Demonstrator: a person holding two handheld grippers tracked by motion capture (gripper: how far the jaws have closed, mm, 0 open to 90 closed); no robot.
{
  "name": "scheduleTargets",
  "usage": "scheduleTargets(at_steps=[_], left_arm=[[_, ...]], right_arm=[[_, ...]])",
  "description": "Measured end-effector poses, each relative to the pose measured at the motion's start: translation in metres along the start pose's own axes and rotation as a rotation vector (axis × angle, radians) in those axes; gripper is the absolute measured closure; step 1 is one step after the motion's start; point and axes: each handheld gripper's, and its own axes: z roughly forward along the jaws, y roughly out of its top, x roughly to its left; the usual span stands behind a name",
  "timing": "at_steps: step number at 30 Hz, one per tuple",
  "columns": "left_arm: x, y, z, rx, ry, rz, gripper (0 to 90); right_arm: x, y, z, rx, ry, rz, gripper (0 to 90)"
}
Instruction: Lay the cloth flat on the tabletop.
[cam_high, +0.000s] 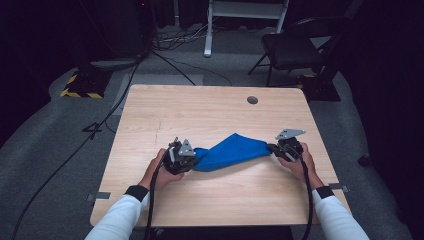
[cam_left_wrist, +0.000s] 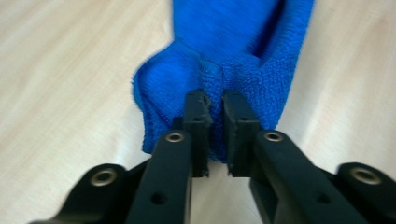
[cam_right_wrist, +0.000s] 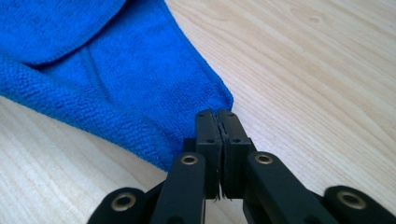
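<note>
A blue cloth (cam_high: 231, 151) lies bunched across the near middle of the wooden tabletop (cam_high: 210, 110), stretched between the two grippers that a person holds, with white sleeves (cam_high: 120, 217) coming in from the bottom edge of the high view. The left gripper (cam_high: 192, 156) sits at the cloth's left end, its cable trailing back over the near edge of the tabletop. In the left gripper view its fingers (cam_left_wrist: 198, 119) stand narrow with a small gap between them, and a fold of the terry cloth (cam_left_wrist: 243, 51) is gathered at their tips; the picture is blurred there, and a sliver of the pale tabletop shows between the fingers lower down, so whether the pads truly press on the fabric I cannot tell. The right gripper (cam_high: 272, 148) is at the cloth's right end, where the fabric tapers to a point. In the right gripper view its fingers (cam_right_wrist: 208, 135) are pressed together with a thin corner of the cloth (cam_right_wrist: 116, 88) pinched between them, the rest of the fabric spreading away to the upper left and lying on the tabletop (cam_right_wrist: 327, 79). The cloth's middle rises in a soft hump between the two ends. A small round hole (cam_high: 252, 100) sits in the far right part of the tabletop, well apart from the cloth. Beyond the tabletop, on the grey floor (cam_high: 45, 135), stands a dark folding chair (cam_high: 295, 47).
</note>
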Motion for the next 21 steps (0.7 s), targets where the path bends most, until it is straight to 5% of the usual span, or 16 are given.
scheduleTargets(at_steps=[4,6,10,14,18,21], left_arm=[[-0.017,-0.001,-0.004,0.019,-0.065,0.046,65.9],[-0.025,0.001,-0.005,0.02,-0.054,0.06,58.4],[-0.029,0.011,-0.004,-0.036,-0.049,0.018,44.5],[-0.028,0.034,0.001,-0.057,-0.007,0.031,30.7],[-0.029,0.062,0.018,-0.064,-0.034,0.055,30.3],[-0.033,0.077,0.041,-0.012,-0.054,0.087,30.8]], right_arm=[[0.003,-0.001,0.0,0.003,0.011,-0.017,87.9],[0.005,-0.002,0.002,0.011,0.009,-0.023,87.4],[0.007,-0.002,0.004,0.017,0.009,-0.033,87.3],[0.008,-0.001,0.003,0.007,0.007,-0.037,87.1],[0.009,0.0,0.005,0.003,0.016,-0.04,87.1],[0.009,0.0,0.005,0.001,0.024,-0.037,87.1]])
